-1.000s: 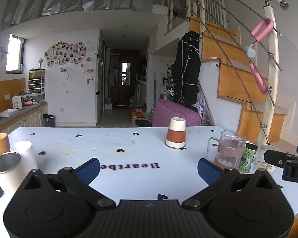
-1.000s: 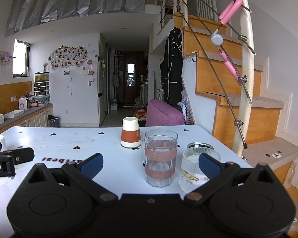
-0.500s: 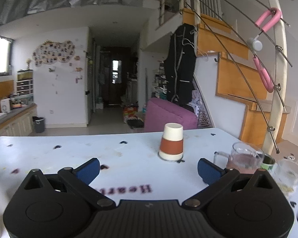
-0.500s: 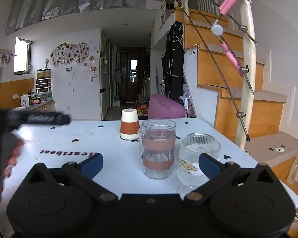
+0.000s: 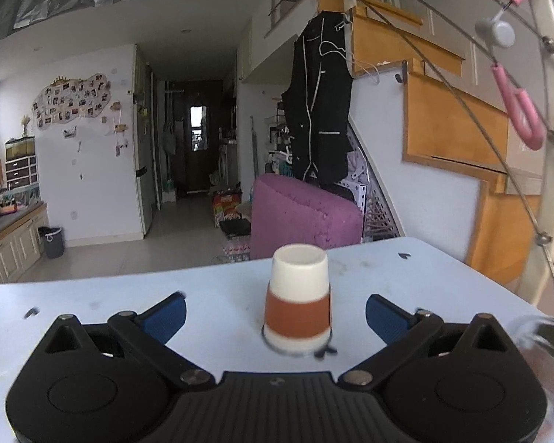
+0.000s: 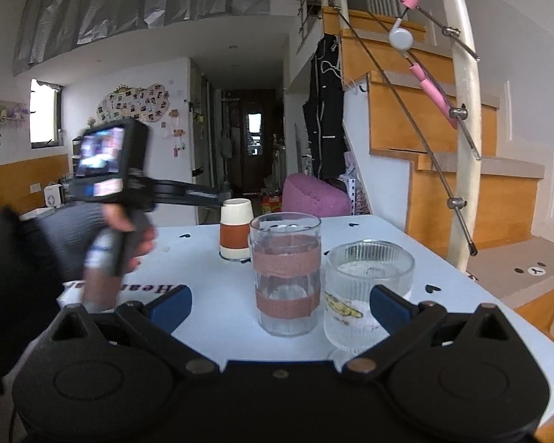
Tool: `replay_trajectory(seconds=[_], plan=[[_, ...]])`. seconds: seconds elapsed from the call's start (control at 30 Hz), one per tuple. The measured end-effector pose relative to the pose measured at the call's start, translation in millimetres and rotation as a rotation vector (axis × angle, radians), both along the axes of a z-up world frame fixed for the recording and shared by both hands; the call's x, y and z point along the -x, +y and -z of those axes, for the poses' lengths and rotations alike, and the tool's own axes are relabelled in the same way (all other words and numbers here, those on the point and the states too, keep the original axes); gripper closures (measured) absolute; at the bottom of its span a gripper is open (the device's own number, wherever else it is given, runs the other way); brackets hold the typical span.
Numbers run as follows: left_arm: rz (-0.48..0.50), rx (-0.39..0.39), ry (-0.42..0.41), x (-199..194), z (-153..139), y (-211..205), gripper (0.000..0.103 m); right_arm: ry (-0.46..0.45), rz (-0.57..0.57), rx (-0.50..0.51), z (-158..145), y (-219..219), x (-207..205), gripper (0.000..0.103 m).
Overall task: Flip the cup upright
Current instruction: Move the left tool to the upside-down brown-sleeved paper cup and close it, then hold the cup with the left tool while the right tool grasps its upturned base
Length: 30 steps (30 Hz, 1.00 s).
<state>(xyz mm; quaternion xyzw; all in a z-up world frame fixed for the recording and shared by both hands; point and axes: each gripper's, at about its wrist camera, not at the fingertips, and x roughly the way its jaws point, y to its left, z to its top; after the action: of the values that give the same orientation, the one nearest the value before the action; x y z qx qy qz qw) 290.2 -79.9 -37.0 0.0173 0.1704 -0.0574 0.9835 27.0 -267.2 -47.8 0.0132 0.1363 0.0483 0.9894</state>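
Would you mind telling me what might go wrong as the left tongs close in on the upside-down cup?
1. The paper cup stands mouth-down between the open left tongs; a hard squeeze may crush it.
2. The banded glass and ribbed glass stand close beside it; a wide flipping swing might knock them.
3. The cup sits right of centre, so one finger may push it first.

White table (cup, two glasses)

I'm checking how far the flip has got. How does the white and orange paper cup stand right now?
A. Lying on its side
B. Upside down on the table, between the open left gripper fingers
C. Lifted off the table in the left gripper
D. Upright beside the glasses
B: the paper cup rests mouth down on the table, with the left gripper open around it, not touching.
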Motion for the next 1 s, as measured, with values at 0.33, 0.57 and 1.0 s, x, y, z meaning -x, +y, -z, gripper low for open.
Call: replay_trajectory(seconds=[0.33,0.57,1.0], plan=[[0.024,-0.005,0.085,-76.4,48.2,-28.5,0.013,-0.007,-0.033,0.024,9.0,-7.2,-17.4,0.0],[-0.014,-0.043,0.09,-106.7,66.4,-39.3,0.018,-0.009,-0.035,0.052,12.2,-8.0,-25.8,0.0],[0.057,-0.043,0.139,-77.5,63.4,-24.9,0.029,-0.023,-0.03,0.045,8.5,-3.8,-19.6,0.0]])
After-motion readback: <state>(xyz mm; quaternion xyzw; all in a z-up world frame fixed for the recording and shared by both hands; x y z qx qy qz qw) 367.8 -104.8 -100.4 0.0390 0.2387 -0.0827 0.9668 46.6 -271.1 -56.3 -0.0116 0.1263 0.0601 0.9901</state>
